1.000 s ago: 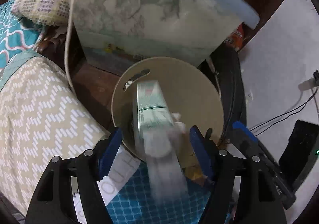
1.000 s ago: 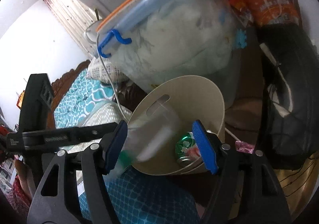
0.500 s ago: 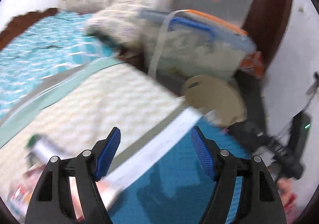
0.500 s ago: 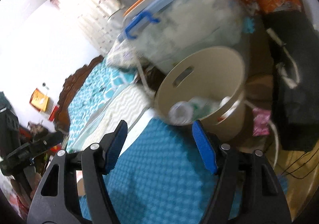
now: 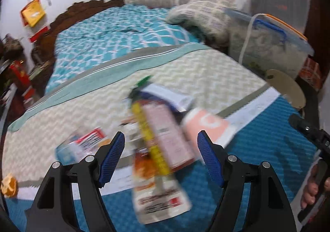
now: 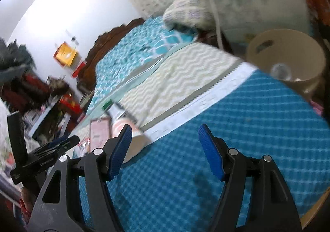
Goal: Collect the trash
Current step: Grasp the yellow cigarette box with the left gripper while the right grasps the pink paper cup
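While both views are pretty blurry, you can make out the bed well enough. The left gripper [image 5: 160,155] has its jaws apart with nothing pinched between them, and it's pointing down at a little pile of trash on the blue mat [image 5: 268,149]. Right in front of it lies a pink carton [image 5: 167,135] with a yellow strip down one side, and an orange-and-white wrapper [image 5: 158,192] sits closer to the camera, partly under the carton. Just to the right of those is a peach packet [image 5: 208,126], and off to the left a small red-and-white wrapper [image 5: 82,143] lies on the cream zigzag blanket [image 5: 185,71].

The right gripper [image 6: 165,149] is spread wide too, empty, hovering over a bare stretch of the mat [image 6: 237,139]. The beige bin [image 6: 288,54] stands beyond the mat's far corner, next to a clear storage tub [image 6: 257,5] with a blue handle. Inside the bin you can see a clear bottle [image 6: 280,71]; anything else in there is too smeared to tell. From the right view the trash pile sits off to the left, well apart from the bin.
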`<action>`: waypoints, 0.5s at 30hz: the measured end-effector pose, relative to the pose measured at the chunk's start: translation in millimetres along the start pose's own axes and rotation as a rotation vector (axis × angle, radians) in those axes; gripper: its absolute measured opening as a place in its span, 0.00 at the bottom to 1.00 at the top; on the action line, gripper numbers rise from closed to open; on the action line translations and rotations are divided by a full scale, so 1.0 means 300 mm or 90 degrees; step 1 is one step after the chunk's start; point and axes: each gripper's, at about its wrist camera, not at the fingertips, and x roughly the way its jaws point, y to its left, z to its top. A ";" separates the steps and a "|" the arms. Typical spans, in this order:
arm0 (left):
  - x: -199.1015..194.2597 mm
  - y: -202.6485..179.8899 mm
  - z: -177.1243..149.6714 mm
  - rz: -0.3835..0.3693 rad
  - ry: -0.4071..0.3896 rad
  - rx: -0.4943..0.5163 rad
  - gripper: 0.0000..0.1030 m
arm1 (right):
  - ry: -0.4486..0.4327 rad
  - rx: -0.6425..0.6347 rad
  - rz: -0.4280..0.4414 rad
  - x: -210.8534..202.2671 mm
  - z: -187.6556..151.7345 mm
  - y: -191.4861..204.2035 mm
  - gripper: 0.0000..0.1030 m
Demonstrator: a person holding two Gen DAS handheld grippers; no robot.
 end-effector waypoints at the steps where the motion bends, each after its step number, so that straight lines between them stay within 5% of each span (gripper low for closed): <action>1: -0.002 0.019 -0.011 0.010 0.001 -0.006 0.67 | 0.008 -0.008 0.004 0.011 -0.009 0.025 0.67; 6: 0.004 0.153 -0.074 0.037 0.013 -0.047 0.67 | 0.040 -0.037 0.017 0.063 -0.041 0.106 0.65; 15: 0.023 0.419 -0.194 0.008 0.054 -0.181 0.66 | 0.081 -0.065 0.014 0.163 -0.050 0.160 0.61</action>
